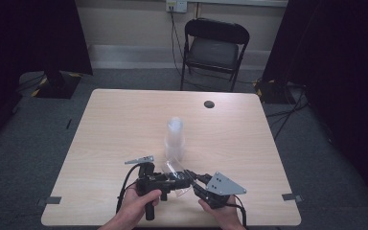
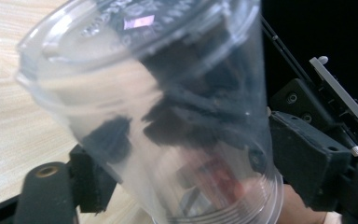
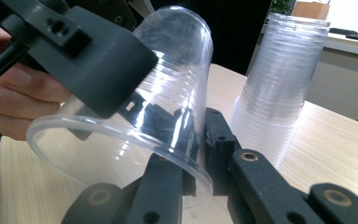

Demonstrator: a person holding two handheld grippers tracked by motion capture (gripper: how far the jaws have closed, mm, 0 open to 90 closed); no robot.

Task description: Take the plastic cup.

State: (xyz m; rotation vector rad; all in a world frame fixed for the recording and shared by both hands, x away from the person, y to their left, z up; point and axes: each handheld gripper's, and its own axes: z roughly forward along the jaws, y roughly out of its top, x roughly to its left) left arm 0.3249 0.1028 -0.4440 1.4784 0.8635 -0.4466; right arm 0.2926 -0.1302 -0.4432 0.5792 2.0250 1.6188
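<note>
Clear cup [image 3: 135,112] wall pinched between right gripper [image 3: 200,154] jaws, left gripper [image 1: 170,181] jaws spread around it.

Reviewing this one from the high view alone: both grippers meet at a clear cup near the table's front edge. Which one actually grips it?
Observer: The right gripper does. In the right gripper view its jaws pinch the wall of the clear cup at the rim, one inside and one outside.
Operator: And the left one?
Observer: The jaws of the left gripper stand apart. One lies over the cup's outside and does not look clamped.
Operator: How is the stack built?
Observer: The stack of cups stands rims down on the table, just beyond the right gripper's jaws.
</note>
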